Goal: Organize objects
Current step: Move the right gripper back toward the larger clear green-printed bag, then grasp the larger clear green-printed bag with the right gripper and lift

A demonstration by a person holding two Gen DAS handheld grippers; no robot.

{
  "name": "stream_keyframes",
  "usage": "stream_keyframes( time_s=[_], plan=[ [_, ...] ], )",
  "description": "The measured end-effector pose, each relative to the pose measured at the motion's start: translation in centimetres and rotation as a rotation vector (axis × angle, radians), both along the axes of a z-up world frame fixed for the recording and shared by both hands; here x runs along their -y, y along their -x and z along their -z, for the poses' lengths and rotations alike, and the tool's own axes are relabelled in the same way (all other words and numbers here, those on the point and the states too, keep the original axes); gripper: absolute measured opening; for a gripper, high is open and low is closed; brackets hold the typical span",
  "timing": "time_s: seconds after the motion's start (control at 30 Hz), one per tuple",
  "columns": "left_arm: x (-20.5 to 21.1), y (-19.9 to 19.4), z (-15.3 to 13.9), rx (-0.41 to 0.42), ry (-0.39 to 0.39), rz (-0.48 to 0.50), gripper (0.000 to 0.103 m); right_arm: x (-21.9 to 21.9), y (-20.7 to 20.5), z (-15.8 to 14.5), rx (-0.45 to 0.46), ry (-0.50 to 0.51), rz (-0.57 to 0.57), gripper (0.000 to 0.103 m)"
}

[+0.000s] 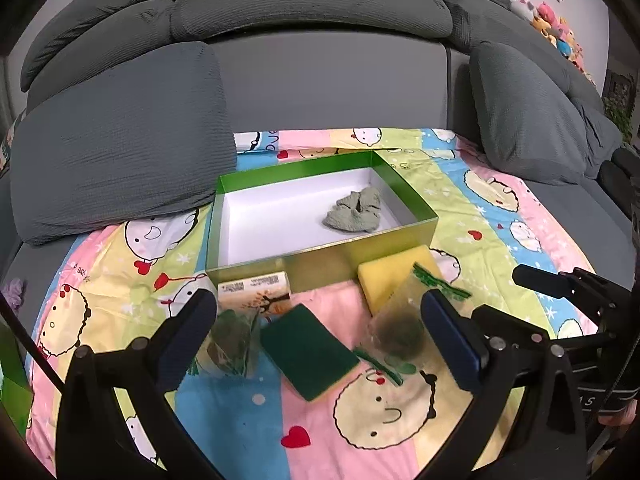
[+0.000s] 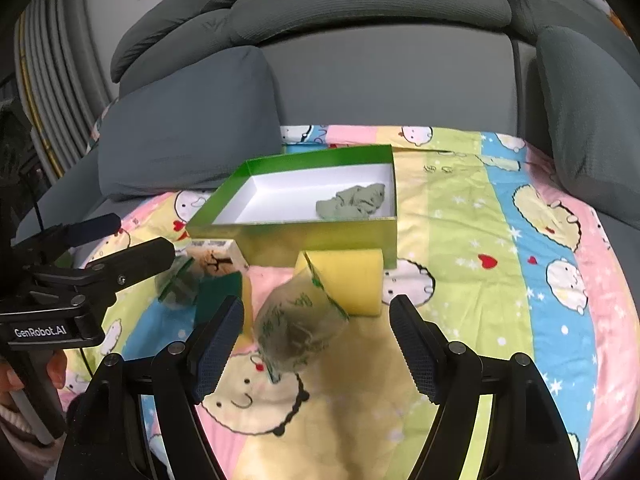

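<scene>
A green box (image 1: 320, 256) (image 2: 320, 236) with a white inside lies on the patterned sheet and holds a crumpled grey-green cloth (image 1: 354, 210) (image 2: 352, 202). In front of it lie a small printed carton (image 1: 256, 290) (image 2: 216, 258), a green scouring pad (image 1: 308, 350) (image 2: 220, 292), a yellow sponge (image 1: 394, 280) (image 2: 352, 280) and two clear bags of dark stuff (image 1: 396, 328) (image 1: 232, 342) (image 2: 298, 326) (image 2: 178, 286). My left gripper (image 1: 320, 336) is open above the pad. My right gripper (image 2: 318, 340) is open around one clear bag, not touching it.
Grey cushions (image 1: 120, 140) (image 2: 592, 120) flank the box, with the sofa back (image 1: 320, 80) behind. Plush toys (image 1: 556, 28) sit at the far right. The right gripper (image 1: 560, 284) shows in the left view, the left gripper (image 2: 100, 248) in the right view.
</scene>
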State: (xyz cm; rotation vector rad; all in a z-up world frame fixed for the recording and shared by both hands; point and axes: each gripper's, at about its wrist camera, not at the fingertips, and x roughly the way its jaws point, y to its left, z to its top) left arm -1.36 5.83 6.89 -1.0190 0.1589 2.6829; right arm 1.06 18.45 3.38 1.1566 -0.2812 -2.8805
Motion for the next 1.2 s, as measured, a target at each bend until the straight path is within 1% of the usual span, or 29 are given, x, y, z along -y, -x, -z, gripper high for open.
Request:
stream_keyframes(
  time_s=[0.17,0.33,0.47,0.57,0.73,0.9,1.0,1.1,1.2],
  plan=[
    [-0.3,-0.6,0.3,0.015,-0.004,0.005,0.102,-0.1,-1.0,0.5,0.003,0.017,0.0,0.076],
    [-0.6,-0.9,0.9,0.028,-0.008,0.021,0.102,-0.1,-1.3,1.7,0.03,0.043,-0.005,0.076],
    [-0.6,-0.8,2.1,0.073,-0.045,0.05,0.102,0.0,-1.4,3.0,0.053,0.065,-0.009,0.076],
    [-0.6,-0.6,3.4,0.106,-0.058,0.062,0.102,0.0,-1.4,4.2,0.071,0.089,-0.009,0.076],
    [-0.9,-0.5,4.9,0.123,-0.068,0.114,0.102,0.0,-1.1,6.0,0.091,0.112,-0.017,0.076],
    [-1.6,0.1,6.0,0.154,-0.095,0.173,0.102,0.0,-0.5,7.6,0.103,0.142,-0.033,0.076],
    [-2.0,0.8,6.8,0.174,-0.095,0.18,0.101,0.2,0.0,8.3,0.102,0.155,-0.055,0.076],
    [-2.2,1.8,7.6,0.204,-0.117,0.184,0.101,0.5,0.7,8.7,0.084,0.159,-0.081,0.076],
    [-2.6,2.6,8.2,0.22,-0.127,0.211,0.1,0.6,1.4,9.1,0.074,0.159,-0.1,0.076]
  ],
)
